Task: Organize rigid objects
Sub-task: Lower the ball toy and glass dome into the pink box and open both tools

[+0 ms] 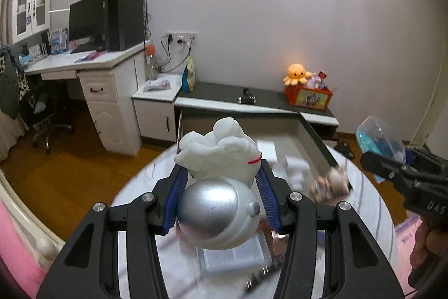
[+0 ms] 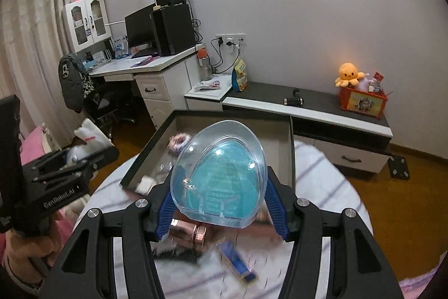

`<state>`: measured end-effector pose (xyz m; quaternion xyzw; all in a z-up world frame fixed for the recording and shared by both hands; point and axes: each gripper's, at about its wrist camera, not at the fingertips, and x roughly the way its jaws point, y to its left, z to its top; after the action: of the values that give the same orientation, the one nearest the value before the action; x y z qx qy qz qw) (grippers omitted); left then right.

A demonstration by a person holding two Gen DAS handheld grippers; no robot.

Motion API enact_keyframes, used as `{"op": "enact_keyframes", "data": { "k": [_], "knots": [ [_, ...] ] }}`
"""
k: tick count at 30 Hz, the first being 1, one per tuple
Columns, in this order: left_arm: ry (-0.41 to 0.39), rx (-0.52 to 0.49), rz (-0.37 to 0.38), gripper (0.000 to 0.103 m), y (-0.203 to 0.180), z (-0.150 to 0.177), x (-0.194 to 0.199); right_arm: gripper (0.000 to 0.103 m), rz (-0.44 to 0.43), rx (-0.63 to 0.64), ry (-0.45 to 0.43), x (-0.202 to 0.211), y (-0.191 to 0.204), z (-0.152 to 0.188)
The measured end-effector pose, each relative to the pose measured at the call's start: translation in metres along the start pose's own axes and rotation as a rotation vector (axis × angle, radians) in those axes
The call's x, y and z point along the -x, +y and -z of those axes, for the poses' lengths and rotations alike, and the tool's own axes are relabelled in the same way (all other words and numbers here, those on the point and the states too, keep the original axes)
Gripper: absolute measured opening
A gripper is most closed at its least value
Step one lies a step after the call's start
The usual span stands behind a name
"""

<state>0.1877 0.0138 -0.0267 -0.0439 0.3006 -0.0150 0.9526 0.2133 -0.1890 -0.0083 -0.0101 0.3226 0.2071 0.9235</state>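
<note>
My left gripper [image 1: 222,181] is shut on a white astronaut figure [image 1: 221,156] with a silver helmet [image 1: 215,212], held above a round white table [image 1: 134,187]. My right gripper [image 2: 221,181] is shut on a clear egg-shaped case with a blue insert [image 2: 221,175], held over the table near an open drawer [image 2: 288,136]. The drawer holds a scrunchie [image 2: 179,140] and small white items. The right gripper and its case show at the right of the left wrist view [image 1: 380,147]. The left gripper with the figure shows at the left of the right wrist view [image 2: 84,156].
On the table lie a copper-coloured cylinder [image 2: 190,233], a small blue box [image 2: 238,261], a leaflet [image 1: 235,254] and a blurred small toy [image 1: 330,184]. Beyond stand a low cabinet [image 2: 322,102] with an orange toy bin [image 2: 362,100], and a desk [image 1: 84,63] with a monitor.
</note>
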Motion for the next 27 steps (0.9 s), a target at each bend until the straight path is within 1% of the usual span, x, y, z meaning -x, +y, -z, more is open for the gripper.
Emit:
{"op": "enact_keyframes", "data": {
  "k": [2,6,10,12,19,23,24,26,27],
  "knots": [
    [0.003,-0.009,-0.003,0.051,0.001,-0.015,-0.018,0.058,0.001,-0.002,0.017,-0.018,-0.004,-0.012],
    [0.037,-0.022,-0.010,0.051,0.001,-0.034,-0.058,0.058,0.019,-0.022,0.056,-0.054,-0.018,-0.027],
    [0.076,-0.018,-0.016,0.051,-0.001,-0.039,-0.094,0.058,0.040,-0.042,0.097,-0.087,-0.034,-0.032],
    [0.095,-0.019,-0.018,0.051,-0.002,-0.041,-0.111,0.058,0.047,-0.046,0.111,-0.097,-0.039,-0.033],
    [0.149,-0.034,-0.013,0.051,-0.012,-0.042,-0.144,0.058,0.060,-0.061,0.171,-0.134,-0.052,-0.034],
    [0.197,-0.053,-0.014,0.052,-0.017,-0.039,-0.158,0.058,0.068,-0.076,0.207,-0.148,-0.056,-0.030],
    [0.207,-0.058,-0.015,0.054,-0.018,-0.038,-0.160,0.059,0.067,-0.080,0.214,-0.150,-0.057,-0.029],
    [0.212,-0.062,-0.021,0.068,-0.019,-0.037,-0.160,0.059,0.062,-0.096,0.217,-0.150,-0.059,-0.028],
    [0.202,-0.061,-0.027,0.084,-0.019,-0.037,-0.157,0.064,0.056,-0.101,0.216,-0.149,-0.060,-0.028]
  ]
}}
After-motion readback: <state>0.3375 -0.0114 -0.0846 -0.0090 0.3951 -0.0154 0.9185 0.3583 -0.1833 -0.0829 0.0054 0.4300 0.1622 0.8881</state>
